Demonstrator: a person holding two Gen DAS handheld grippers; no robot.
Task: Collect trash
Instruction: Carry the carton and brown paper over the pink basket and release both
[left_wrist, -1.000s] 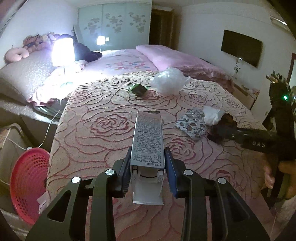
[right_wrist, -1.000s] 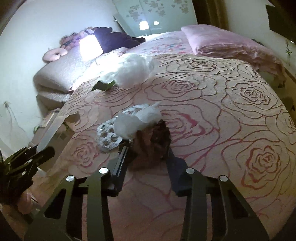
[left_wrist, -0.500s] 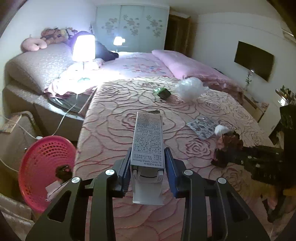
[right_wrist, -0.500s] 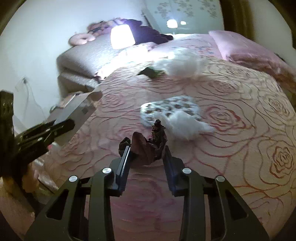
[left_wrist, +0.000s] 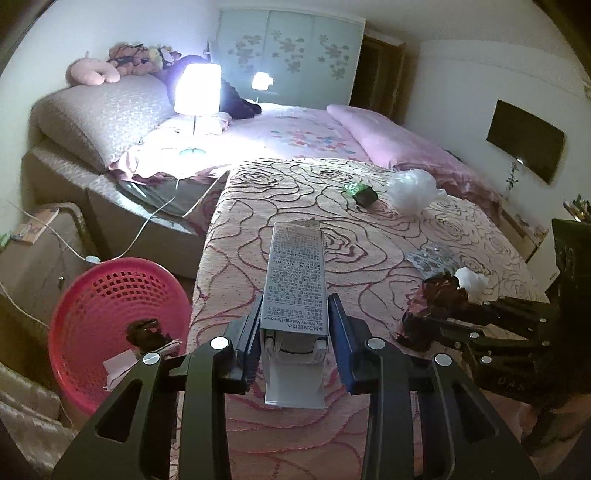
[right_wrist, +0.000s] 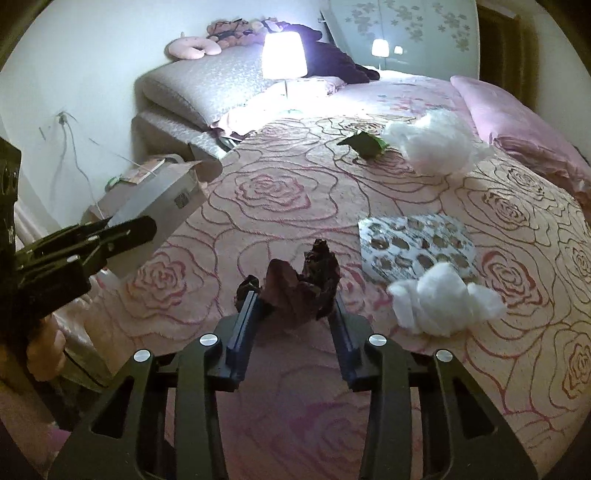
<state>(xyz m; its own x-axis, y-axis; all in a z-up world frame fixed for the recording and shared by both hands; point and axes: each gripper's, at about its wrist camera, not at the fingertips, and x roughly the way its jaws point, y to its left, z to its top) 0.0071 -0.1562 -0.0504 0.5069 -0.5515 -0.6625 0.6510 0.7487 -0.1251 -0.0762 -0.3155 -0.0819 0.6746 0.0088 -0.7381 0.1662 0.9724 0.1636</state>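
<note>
My left gripper (left_wrist: 295, 325) is shut on a tall grey printed carton (left_wrist: 295, 266), held upright over the bed's left edge. Below it to the left stands a red mesh basket (left_wrist: 110, 295) with some scraps inside. My right gripper (right_wrist: 293, 299) grips a crumpled dark brown wrapper (right_wrist: 306, 280) above the rose-patterned bedspread (right_wrist: 280, 192); its jaws are opening slightly with the wrapper still between them. In the left wrist view, that right gripper (left_wrist: 439, 317) hovers just right of the carton. On the bed lie a white tissue wad (right_wrist: 439, 299), a spotted wrapper (right_wrist: 417, 247), a green packet (right_wrist: 364, 144) and a clear plastic bag (right_wrist: 432, 144).
A lit lamp (left_wrist: 197, 88) sits on a low bench beside the bed, with a cable (left_wrist: 147, 225) trailing toward the floor near the basket. A cabinet (left_wrist: 33, 258) stands at the far left. A pink pillow (left_wrist: 391, 144) lies at the head of the bed.
Both grippers have swung left along the bed toward its edge, each keeping its load. The red basket has come more fully into the left wrist view. The tissue wad now lies apart from the right gripper.
</note>
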